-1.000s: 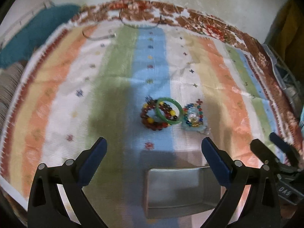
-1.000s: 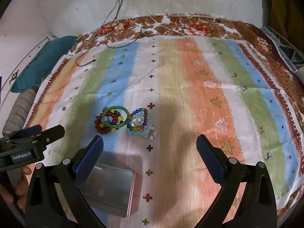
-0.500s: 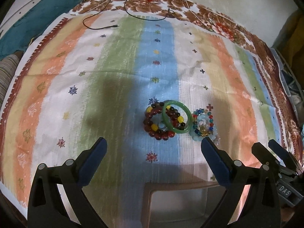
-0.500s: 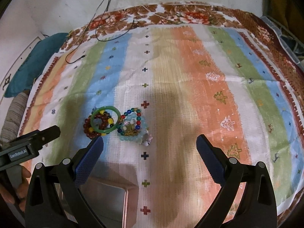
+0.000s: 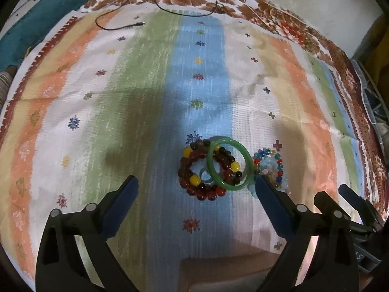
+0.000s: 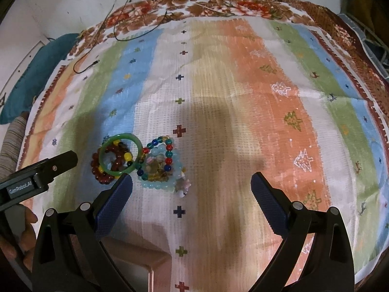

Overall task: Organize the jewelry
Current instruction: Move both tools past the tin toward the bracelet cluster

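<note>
Three bracelets lie bunched on the striped cloth [image 5: 136,102]. A green bangle [image 5: 211,168] leans on a dark red bead bracelet [image 5: 194,189] with yellow beads, and a multicolour bead bracelet [image 5: 265,151] sits just right of them. My left gripper [image 5: 195,187] is open just short of the pile, its right finger beside the multicolour beads. In the right wrist view the bangle [image 6: 103,157], red bracelet [image 6: 96,168] and multicolour bracelet [image 6: 155,142] over pale blue beads [image 6: 158,183] lie ahead and left of my open right gripper [image 6: 190,185].
A metal box [image 5: 218,272] lies under the grippers at the near edge, box [image 6: 131,267]. A black cable [image 5: 116,26] crosses the far cloth. A teal cushion [image 5: 36,24] lies far left and a crate [image 5: 372,102] at the right. A hand [image 6: 24,231] holds the left gripper.
Both grippers have moved forward towards the bracelets, which now look larger and nearer. The metal box has slid to the bottom edge of both views. The jewelry has not moved.
</note>
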Available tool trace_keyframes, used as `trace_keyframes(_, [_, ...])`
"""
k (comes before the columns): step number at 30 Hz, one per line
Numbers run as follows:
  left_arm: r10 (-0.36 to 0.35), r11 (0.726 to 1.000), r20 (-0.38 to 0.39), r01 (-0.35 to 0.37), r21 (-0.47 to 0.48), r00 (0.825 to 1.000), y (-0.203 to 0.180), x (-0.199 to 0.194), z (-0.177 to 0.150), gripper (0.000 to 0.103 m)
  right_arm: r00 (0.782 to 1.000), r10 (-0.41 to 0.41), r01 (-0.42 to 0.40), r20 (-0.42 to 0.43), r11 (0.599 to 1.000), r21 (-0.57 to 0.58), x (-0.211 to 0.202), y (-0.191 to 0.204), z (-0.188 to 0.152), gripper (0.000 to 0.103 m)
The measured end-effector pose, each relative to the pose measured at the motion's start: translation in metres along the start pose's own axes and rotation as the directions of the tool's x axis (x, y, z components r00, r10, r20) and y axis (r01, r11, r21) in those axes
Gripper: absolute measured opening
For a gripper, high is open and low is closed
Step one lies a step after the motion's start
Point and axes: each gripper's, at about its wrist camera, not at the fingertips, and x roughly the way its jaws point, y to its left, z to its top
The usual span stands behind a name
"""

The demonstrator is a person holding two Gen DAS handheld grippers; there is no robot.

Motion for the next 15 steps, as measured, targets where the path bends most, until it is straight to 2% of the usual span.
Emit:
trace_keyframes(2, [0.002,1.0,-0.01,-0.002,0.001,1.0,0.002,0.006,0.002,0.091,1.0,0.003,-0.003,-0.008,1.0,-0.002,0.005,0.001,0.002,0.094])
trace_keyframes(12, [-0.011,0.999,-0.048,0.013,0.035,0.999,-0.002,0.027,0.007,0.081,0.999,0.008,-0.008,-0.031,1.0,0.003,0.025,0.005,0.01,0.093])
trace_keyframes(15, [-0.011,0.999,-0.062,0.014,0.042,0.998,-0.005,0.033,0.006,0.074,0.999,0.009,-0.009,-0.037,1.0,0.009,0.028,0.005,0.012,0.086])
